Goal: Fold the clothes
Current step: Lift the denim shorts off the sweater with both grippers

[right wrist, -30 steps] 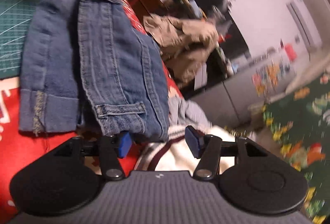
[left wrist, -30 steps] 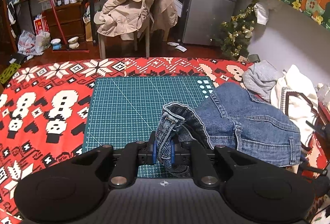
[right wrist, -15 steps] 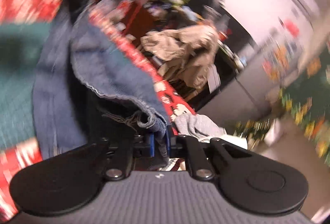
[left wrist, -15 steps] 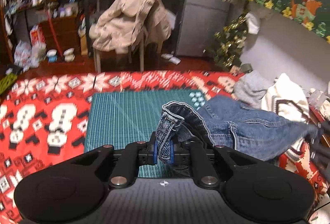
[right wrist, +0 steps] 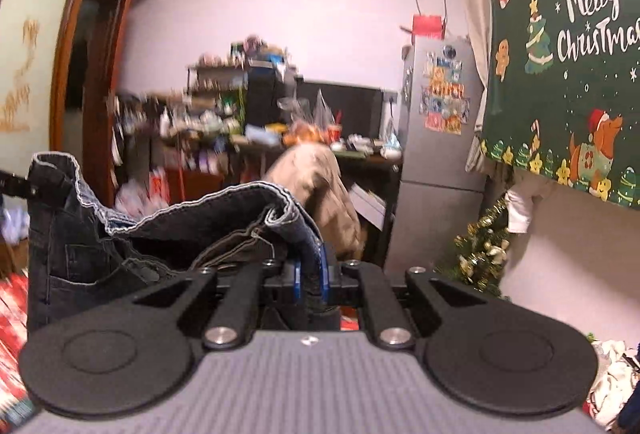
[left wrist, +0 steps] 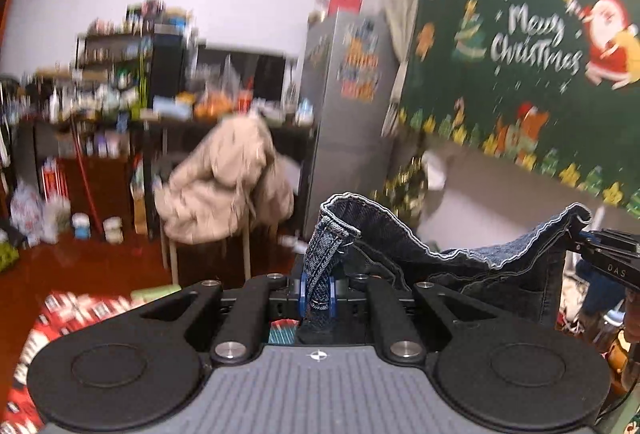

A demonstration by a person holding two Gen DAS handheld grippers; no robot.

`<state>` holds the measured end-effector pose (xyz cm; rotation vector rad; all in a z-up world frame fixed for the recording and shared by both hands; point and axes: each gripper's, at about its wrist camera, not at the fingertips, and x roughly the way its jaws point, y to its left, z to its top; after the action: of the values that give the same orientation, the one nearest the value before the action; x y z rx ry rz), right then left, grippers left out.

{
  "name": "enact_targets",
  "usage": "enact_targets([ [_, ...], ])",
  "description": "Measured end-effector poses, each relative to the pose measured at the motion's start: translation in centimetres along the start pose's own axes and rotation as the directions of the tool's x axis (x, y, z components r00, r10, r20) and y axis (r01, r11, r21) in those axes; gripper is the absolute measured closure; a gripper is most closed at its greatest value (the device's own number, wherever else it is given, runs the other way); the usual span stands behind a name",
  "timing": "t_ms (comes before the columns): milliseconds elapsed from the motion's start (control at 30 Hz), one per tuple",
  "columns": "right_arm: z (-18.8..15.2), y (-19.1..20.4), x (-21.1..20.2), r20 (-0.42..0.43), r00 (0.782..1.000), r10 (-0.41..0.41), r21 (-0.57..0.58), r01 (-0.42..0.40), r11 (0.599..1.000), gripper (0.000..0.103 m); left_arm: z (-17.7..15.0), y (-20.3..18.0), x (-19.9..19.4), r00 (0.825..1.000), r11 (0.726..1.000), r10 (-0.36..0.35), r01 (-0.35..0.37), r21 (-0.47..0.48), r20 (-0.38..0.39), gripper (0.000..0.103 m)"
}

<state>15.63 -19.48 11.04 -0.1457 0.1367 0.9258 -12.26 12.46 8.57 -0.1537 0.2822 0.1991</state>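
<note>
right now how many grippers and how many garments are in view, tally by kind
grippers: 2, left gripper and right gripper, both clamped on the denim jacket
denim garments: 1, denim jacket
beige garments: 1, beige coat on a chair
total: 4

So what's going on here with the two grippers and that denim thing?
A person is holding up a blue denim garment with a handheld gripper in each hand. The left gripper is shut on one end of its hemmed edge, and the right gripper is shut on the other end. The edge sags between them, with the rest hanging below. No fold is visible yet. A beige coat lies draped over a chair behind.
</note>
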Motion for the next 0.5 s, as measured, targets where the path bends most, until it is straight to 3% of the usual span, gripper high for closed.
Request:
enact_targets([
  [133,4.0,1.2,-4.4,0.026,0.998,0.063,0.03,-0.063,0.998,0.093,1.9,1.1,-3.9,0.999,1.0,0.008,-0.008,-0.002,0.037,0.094],
  [333,8.1,3.0,-8.6,0.033,0.986,0.163,0.088,-0.165,0.982,0.093,3.0,3.1,-8.2,1.0,0.997,-0.007,0.009,-0.074,0.021,0.094],
  [500,9.6,4.6,-9.5,-0.005,0.977,0.212,0.115,-0.21,0.971,0.093,2.9,5.0,-7.7,0.999,0.994,0.004,-0.008,-0.112,-0.035,0.094],
])
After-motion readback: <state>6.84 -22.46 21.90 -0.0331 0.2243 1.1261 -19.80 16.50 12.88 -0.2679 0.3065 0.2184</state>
